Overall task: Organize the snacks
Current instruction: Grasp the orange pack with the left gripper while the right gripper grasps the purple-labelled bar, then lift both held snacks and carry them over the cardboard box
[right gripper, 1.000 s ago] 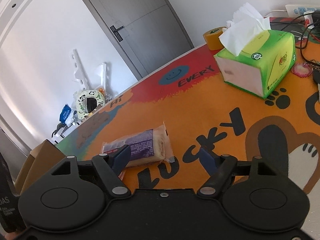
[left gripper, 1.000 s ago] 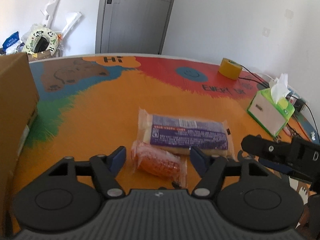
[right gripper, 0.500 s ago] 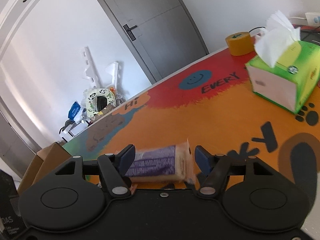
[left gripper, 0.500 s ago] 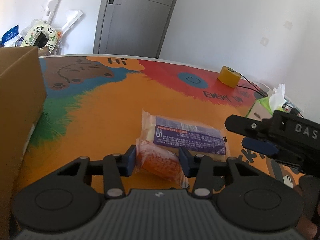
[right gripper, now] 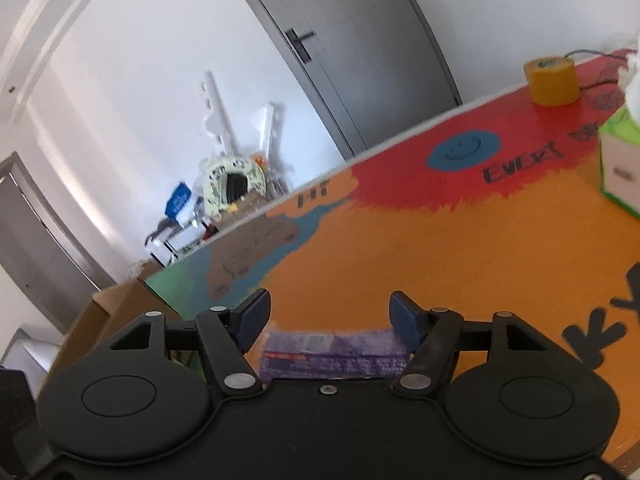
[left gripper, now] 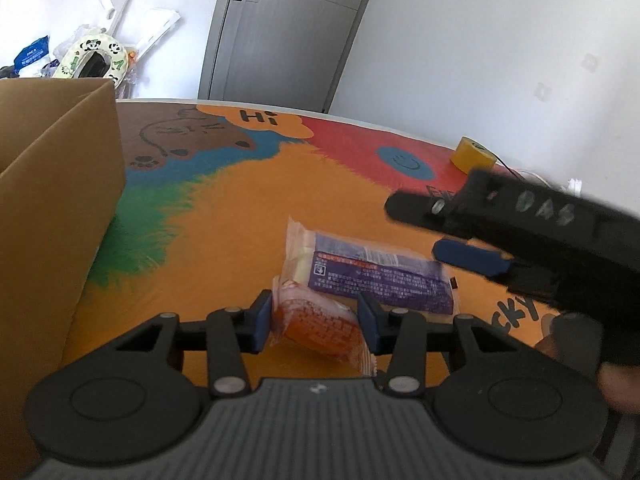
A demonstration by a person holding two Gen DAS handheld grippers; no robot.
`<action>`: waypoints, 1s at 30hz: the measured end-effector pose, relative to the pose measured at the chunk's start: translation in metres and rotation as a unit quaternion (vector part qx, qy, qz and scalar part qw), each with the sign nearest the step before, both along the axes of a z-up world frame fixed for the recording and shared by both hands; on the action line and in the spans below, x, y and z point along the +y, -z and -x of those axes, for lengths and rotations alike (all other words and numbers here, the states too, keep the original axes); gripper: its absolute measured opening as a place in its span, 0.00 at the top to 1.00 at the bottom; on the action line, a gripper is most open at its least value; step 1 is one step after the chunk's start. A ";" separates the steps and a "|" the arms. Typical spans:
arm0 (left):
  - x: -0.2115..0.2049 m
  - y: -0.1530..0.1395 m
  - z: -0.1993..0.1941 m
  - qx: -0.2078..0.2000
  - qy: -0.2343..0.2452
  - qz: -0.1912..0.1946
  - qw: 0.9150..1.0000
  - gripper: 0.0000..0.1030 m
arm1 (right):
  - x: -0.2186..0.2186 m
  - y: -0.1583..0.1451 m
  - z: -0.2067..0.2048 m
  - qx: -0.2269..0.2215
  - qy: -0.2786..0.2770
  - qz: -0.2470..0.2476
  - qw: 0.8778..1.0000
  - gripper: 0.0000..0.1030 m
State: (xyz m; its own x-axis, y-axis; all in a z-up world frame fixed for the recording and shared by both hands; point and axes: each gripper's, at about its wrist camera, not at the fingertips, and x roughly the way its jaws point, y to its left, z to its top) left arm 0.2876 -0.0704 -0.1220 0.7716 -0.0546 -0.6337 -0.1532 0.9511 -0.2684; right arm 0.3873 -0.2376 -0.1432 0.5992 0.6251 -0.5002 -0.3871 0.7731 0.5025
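Note:
My left gripper [left gripper: 316, 318] is shut on an orange snack packet [left gripper: 318, 326] and holds it just above the colourful table mat. A purple-wrapped cake packet [left gripper: 376, 274] lies on the mat right behind it. My right gripper [right gripper: 332, 320] is open, its blue pads on either side of the purple packet [right gripper: 332, 354], which sits low between the fingers. The right gripper [left gripper: 472, 258] also shows in the left wrist view, over the purple packet's right end.
An open cardboard box [left gripper: 56, 208] stands at the left of the table. A yellow tape roll [left gripper: 472, 156] and a green tissue box [right gripper: 622, 160] sit at the far right. The mat [left gripper: 240, 208] between box and snacks is bare.
My left gripper closed on the orange packet and lifted it a little. My right gripper moved left and down over the purple packet, still open.

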 end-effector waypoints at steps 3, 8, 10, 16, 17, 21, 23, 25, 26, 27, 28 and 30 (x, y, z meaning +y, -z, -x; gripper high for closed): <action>0.002 0.000 0.002 -0.002 -0.009 -0.007 1.000 0.59 | 0.000 0.007 0.002 0.013 0.004 0.011 1.000 0.41; 0.011 0.002 0.006 0.001 -0.024 -0.006 1.000 0.63 | 0.004 0.015 0.017 0.021 -0.010 0.026 0.999 0.43; 0.011 0.004 0.009 0.003 -0.020 -0.004 1.000 0.69 | 0.005 0.014 0.023 0.018 -0.018 0.030 0.999 0.43; 0.007 0.004 0.018 0.003 -0.010 -0.017 1.000 0.69 | 0.005 0.011 0.039 0.008 -0.020 0.052 0.998 0.48; 0.006 0.003 0.020 0.003 -0.008 -0.024 1.000 0.68 | 0.004 0.011 0.041 0.007 -0.017 0.058 0.998 0.54; 0.009 0.003 0.027 0.005 -0.017 -0.016 1.000 0.63 | 0.000 0.011 0.050 0.006 -0.019 0.065 0.998 0.67; 0.011 0.002 0.029 0.009 -0.019 -0.013 1.000 0.56 | -0.004 0.011 0.055 0.007 -0.014 0.062 0.998 0.68; 0.011 0.001 0.032 0.011 -0.022 -0.010 1.000 0.45 | -0.008 0.011 0.059 0.008 -0.008 0.059 0.998 0.69; 0.011 0.001 0.034 0.011 -0.021 -0.007 1.000 0.40 | -0.010 0.011 0.061 0.008 -0.005 0.059 0.998 0.69; 0.010 0.001 0.036 0.011 -0.018 -0.005 1.000 0.38 | -0.012 0.011 0.062 0.009 -0.002 0.059 0.998 0.69; 0.008 0.001 0.038 0.012 -0.015 -0.004 1.000 0.37 | -0.015 0.010 0.065 0.010 0.002 0.058 0.998 0.69; 0.004 0.002 0.042 0.009 -0.011 -0.012 1.000 0.33 | -0.019 0.010 0.070 0.010 0.006 0.058 0.998 0.69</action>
State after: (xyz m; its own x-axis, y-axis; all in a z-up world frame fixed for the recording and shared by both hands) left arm 0.2461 -0.0665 -0.1239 0.7603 -0.0220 -0.6491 -0.1794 0.9534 -0.2424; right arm 0.3177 -0.2570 -0.1532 0.5957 0.5546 -0.5810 -0.3674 0.8314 0.4169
